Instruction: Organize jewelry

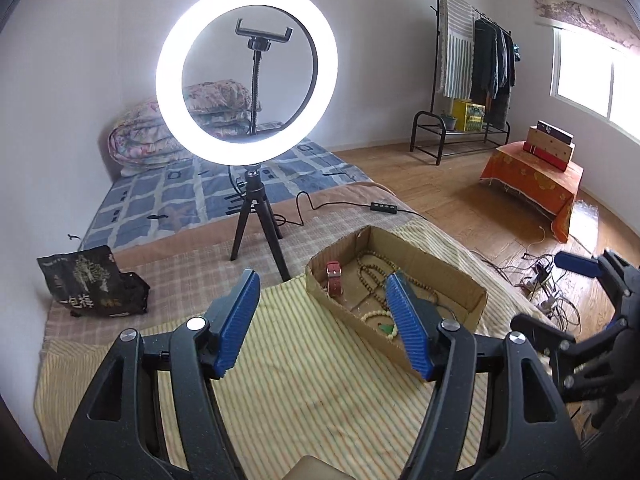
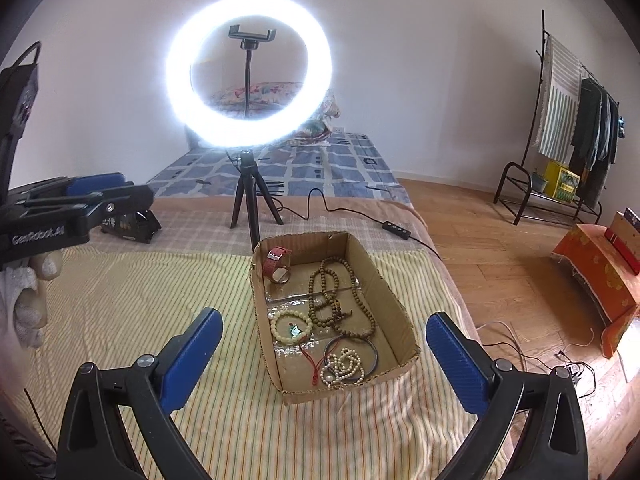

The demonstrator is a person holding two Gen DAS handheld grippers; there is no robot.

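Note:
A shallow cardboard box [image 2: 396, 304] [image 1: 476, 292] sits on a striped yellow cloth [image 2: 140, 304]. It holds a red strap watch [image 2: 277, 265] [image 1: 333, 278], a long brown bead necklace [image 2: 340, 296], a cream bead bracelet [image 2: 291, 326], a white pearl strand [image 2: 344, 366] and a dark cord bangle [image 2: 374, 350]. My right gripper [image 2: 324, 356] is open and empty, held above the box's near end. My left gripper [image 1: 322, 316] is open and empty, left of the box; it also shows at the left of the right wrist view [image 2: 100, 196].
A lit ring light on a tripod [image 2: 248, 200] stands behind the box, its cable and remote [image 2: 396, 230] trailing right. A black bag [image 1: 92, 284] lies at left. A clothes rack [image 2: 560, 128] and orange-draped stand [image 2: 596, 276] are on the wooden floor at right.

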